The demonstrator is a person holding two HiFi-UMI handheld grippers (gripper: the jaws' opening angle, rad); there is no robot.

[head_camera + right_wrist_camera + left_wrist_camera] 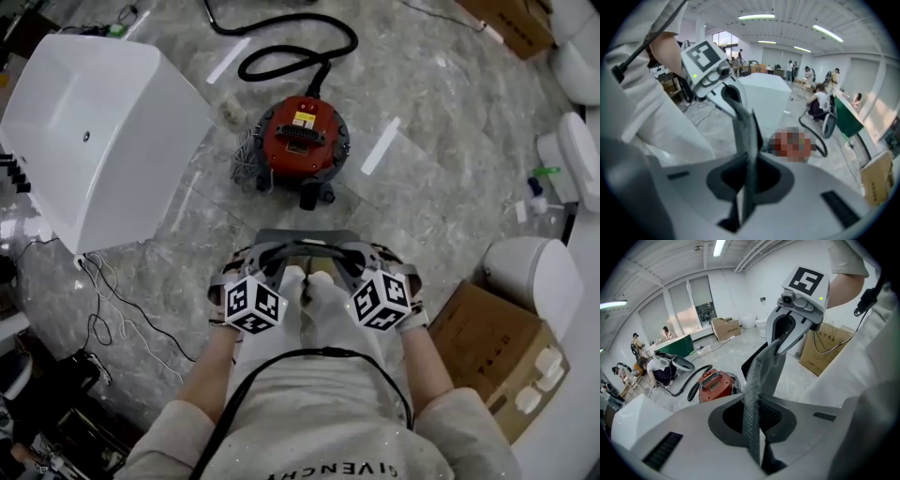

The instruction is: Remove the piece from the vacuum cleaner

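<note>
Seen from above: left gripper (pixel 293 281) and right gripper (pixel 322 287) held close before the waist of a person in a white shirt, tips turned inward toward each other and meeting, or very nearly so, at the middle. Looking along the left gripper (pixel 769 352): both jaws pressed flat together from base to tip, nothing caught between them, and just past the tips the head of the other gripper with its marker cube. Much the same along the right gripper (pixel 750 119): jaws closed on each other and empty, facing the left one. Down on the marbled floor (pixel 431 103), ahead of both grippers and well apart from them, the red round vacuum cleaner (pixel 302 141), upright and untouched, with its top panel facing up. From its far side, a black hose (pixel 291 52) curling in a loop and running off past the top edge of the head view. Also visible low in the left gripper view, the vacuum cleaner (pixel 714 383), to the left of the closed jaws. To the left of it, a big white box (pixel 103 141); beneath that, loose cables (pixel 112 309) trailing over the floor. On the right, near the person's elbow, a cardboard box (pixel 492 342). Cannot tell from here which piece of the vacuum cleaner comes off.
</note>
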